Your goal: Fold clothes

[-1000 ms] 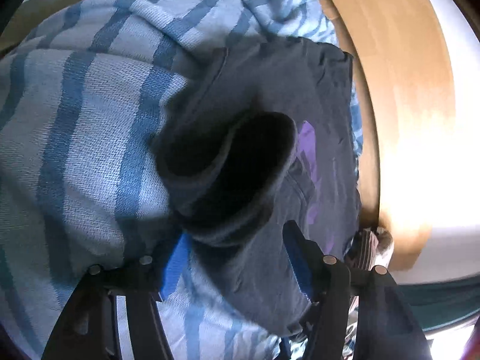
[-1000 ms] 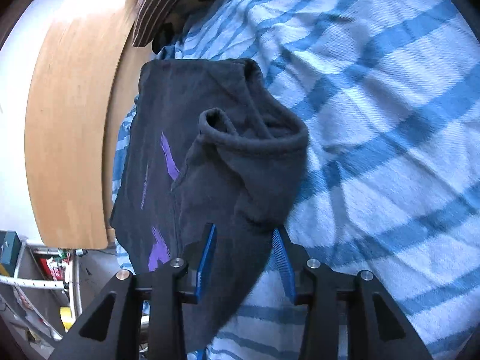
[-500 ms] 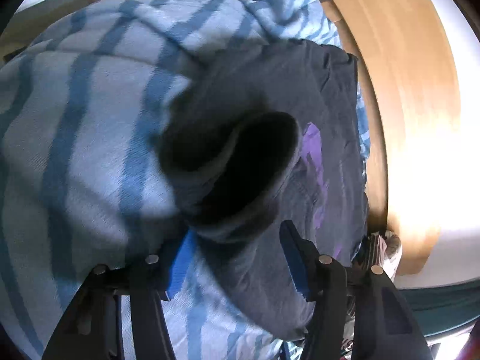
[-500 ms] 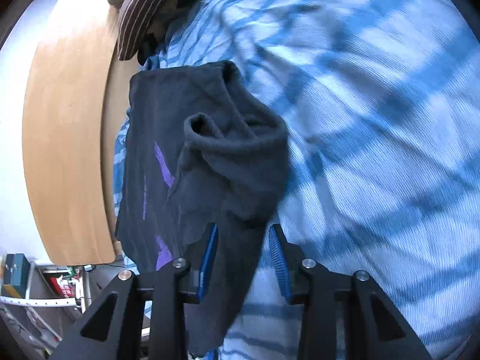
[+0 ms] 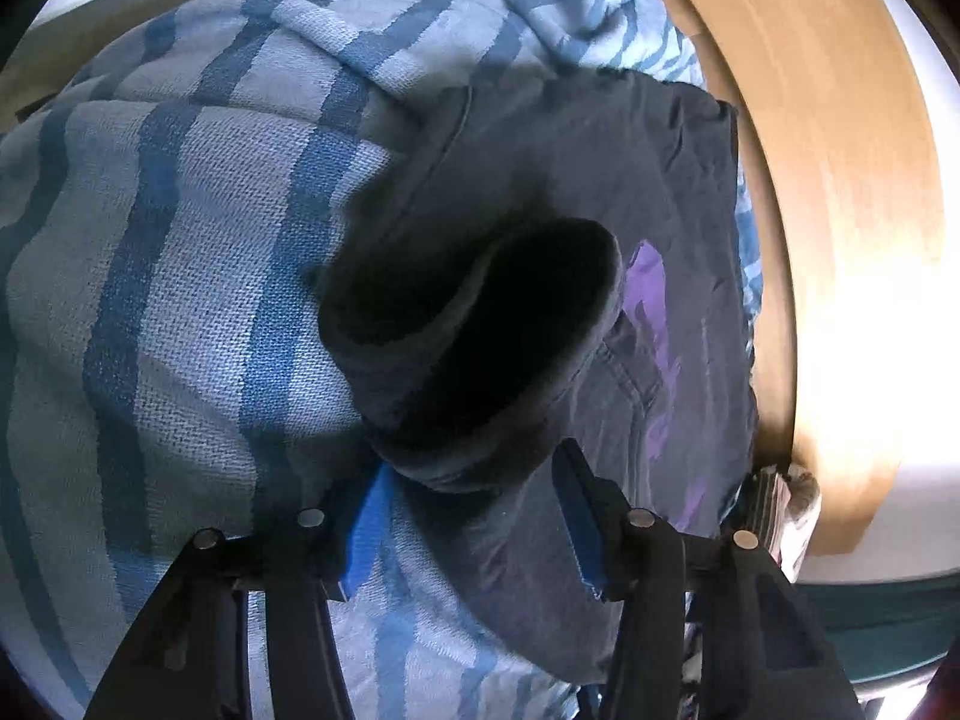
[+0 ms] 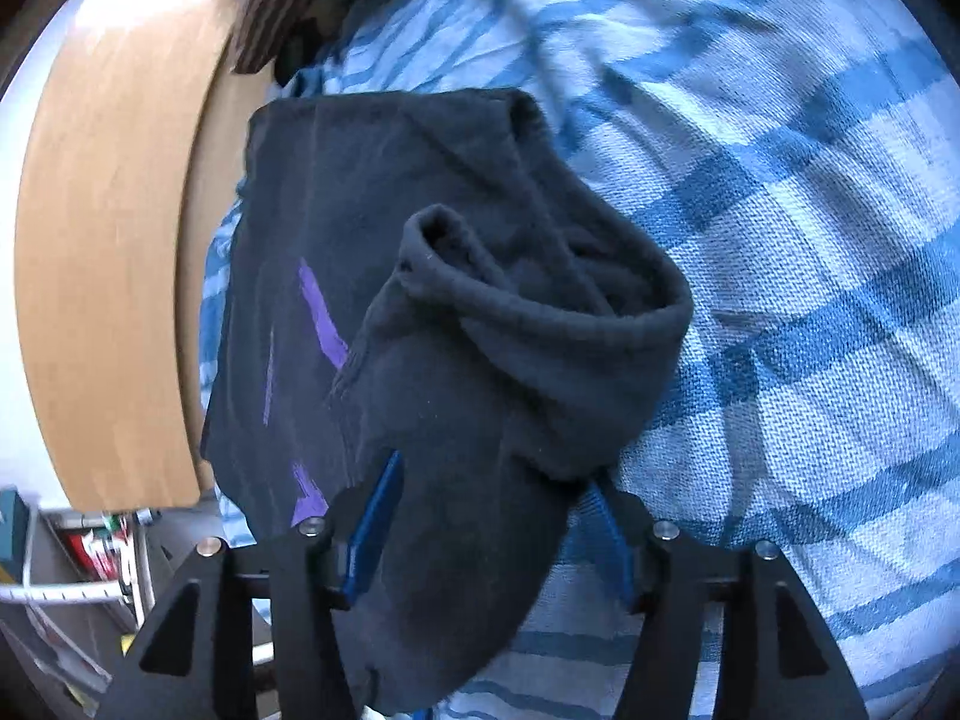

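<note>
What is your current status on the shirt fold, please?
Left gripper closing, right gripper opening, dark shirt bunched between both. Shirt half folded on striped blanket. Nothing in the way.

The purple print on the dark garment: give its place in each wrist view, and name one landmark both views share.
Left wrist: purple print lies right of centre, beside the garment's rolled cuff opening.
Right wrist: purple print lies left of centre, left of the cuff.
Shared landmark: the curved wooden board, at the right edge in the left view, at the left edge in the right.
</note>
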{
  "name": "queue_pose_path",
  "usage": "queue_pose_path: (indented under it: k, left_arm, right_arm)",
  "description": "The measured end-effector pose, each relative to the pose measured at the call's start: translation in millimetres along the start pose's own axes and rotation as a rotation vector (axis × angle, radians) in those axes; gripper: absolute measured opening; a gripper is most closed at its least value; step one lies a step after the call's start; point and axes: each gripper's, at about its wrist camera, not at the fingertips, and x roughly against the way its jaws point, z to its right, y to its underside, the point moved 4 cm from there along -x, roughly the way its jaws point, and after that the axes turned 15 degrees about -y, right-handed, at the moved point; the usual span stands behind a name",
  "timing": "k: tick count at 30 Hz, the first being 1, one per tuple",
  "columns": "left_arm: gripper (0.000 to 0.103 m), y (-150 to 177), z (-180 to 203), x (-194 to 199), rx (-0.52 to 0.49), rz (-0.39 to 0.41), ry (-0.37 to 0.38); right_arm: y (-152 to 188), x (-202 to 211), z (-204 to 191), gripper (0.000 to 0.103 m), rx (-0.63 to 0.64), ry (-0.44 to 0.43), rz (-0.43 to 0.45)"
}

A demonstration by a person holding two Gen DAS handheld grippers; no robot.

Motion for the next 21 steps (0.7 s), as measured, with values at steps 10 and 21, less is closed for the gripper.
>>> queue_pose_path:
  k: [10,21]
  left_arm:
    - [0.024,-6,-4,4,-0.032,-0.049,-0.054]
    - [0.064,-7,-13,1,0.034,-0.042,0.086]
  right_arm:
    - [2,16,9,0.009,0.002,-0.064,-0.029]
    - [10,18,22,0.027,-0.089,-0.091,0.056]
